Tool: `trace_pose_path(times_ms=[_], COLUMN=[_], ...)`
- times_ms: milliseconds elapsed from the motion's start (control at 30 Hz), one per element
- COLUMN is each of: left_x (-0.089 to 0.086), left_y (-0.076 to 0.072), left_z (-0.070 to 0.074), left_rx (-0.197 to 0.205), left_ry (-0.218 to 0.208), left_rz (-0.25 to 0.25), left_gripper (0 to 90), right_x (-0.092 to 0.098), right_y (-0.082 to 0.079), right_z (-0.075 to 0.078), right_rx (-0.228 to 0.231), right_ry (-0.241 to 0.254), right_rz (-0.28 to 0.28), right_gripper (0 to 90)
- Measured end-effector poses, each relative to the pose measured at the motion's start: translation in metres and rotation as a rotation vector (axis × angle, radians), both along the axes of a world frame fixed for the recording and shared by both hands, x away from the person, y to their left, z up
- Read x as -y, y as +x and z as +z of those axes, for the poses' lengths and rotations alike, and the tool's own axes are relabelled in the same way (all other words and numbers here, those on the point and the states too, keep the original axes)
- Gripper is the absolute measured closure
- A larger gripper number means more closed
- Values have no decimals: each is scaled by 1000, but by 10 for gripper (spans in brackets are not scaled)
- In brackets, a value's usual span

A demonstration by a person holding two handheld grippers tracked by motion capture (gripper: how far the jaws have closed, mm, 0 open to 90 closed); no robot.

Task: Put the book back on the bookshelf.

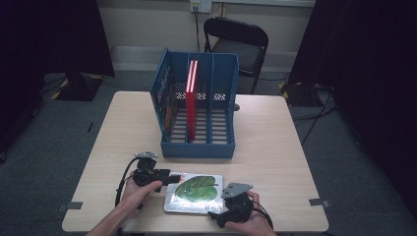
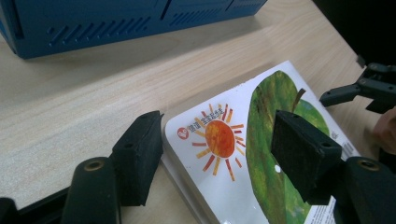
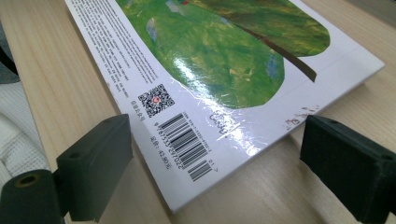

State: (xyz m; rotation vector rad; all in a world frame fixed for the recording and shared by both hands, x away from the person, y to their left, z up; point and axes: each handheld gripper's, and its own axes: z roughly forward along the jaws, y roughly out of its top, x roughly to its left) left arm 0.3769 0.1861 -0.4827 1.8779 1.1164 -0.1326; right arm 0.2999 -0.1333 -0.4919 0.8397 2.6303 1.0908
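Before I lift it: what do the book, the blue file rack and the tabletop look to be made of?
Book: stiff board cover, glossy laminate by the look; light glares off it and the edge is thick. File rack: probably moulded plastic, matt blue, with slotted walls. Tabletop: pale wood-grain surface, likely laminate, low sheen.

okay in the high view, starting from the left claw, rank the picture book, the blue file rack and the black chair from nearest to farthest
From the left claw:
1. Picture book: flat on the table, right at the claw's tips.
2. Blue file rack: mid-table, beyond the book.
3. Black chair: on the floor past the table's far edge.
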Motion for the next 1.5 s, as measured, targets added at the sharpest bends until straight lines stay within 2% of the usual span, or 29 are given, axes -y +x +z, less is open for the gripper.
trace_pose_path(times_ms=[267, 300, 367, 500, 567, 633, 733, 800, 900, 933, 967, 1000, 1067, 1100, 1200, 1400, 1433, 1467, 1500], left_x=[-4, -3, -2, -2, -2, -2, -2, -3, -5, -5, -3, 0, 3, 3, 4, 16, 19, 22, 25], left_y=[2, 3, 5, 7, 7, 6, 4, 3, 0, -1, -3, -6, -7, -6, -3, -4, -3, -3, -4], left_z=[4, 4, 6, 12, 14, 14, 12, 11, 9, 7, 6, 8, 11, 11, 9, 3, 2, 1, 0], left_rx=[-4, -10, 4, 15, 25, 15, 2, -11, -36, -58, -64, -40, -29, -35, -53, -105, -121, -126, -130], left_ry=[-56, -53, -60, -103, -115, -128, -120, -130, -158, -190, -198, -151, -142, -154, -147, -152, -155, -145, -135], left_rz=[10, 10, 11, 16, 18, 22, 21, 15, 3, -30, -44, -22, -14, -20, -35, -102, -128, -152, -153], left_gripper=[349, 349, 350, 354, 354, 353, 351, 349, 359, 403, 430, 432, 440, 438, 438, 423, 424, 420, 404], right_x=[1, 1, 1, 2, 1, -1, -1, -1, 0, 0, 0, 0, 0, -1, -1, -1, -1, -1, -2], right_y=[0, 0, -1, -1, -3, -5, -5, -6, -6, -5, -4, -4, -3, -3, -3, -2, -1, 0, 1], right_z=[0, 0, 0, 0, -1, -1, -2, -2, -2, -2, -2, -2, -2, -2, -2, -2, -2, -1, -1], right_rx=[-2, -2, 4, 7, 27, 47, 47, 52, 43, 42, 36, 29, 28, 27, 31, 30, 29, 27, 27], right_ry=[14, 12, 1, -15, -36, -52, -50, -49, -42, -37, -31, -25, -29, -28, -31, -30, -29, -31, -29], right_rz=[-6, -6, -2, 9, 13, 9, 7, 3, 0, -1, -3, -5, -4, -9, -7, 0, 0, 5, 7], right_gripper=[84, 83, 83, 83, 84, 83, 83, 82, 82, 83, 82, 83, 83, 84, 85, 86, 87, 87, 87])
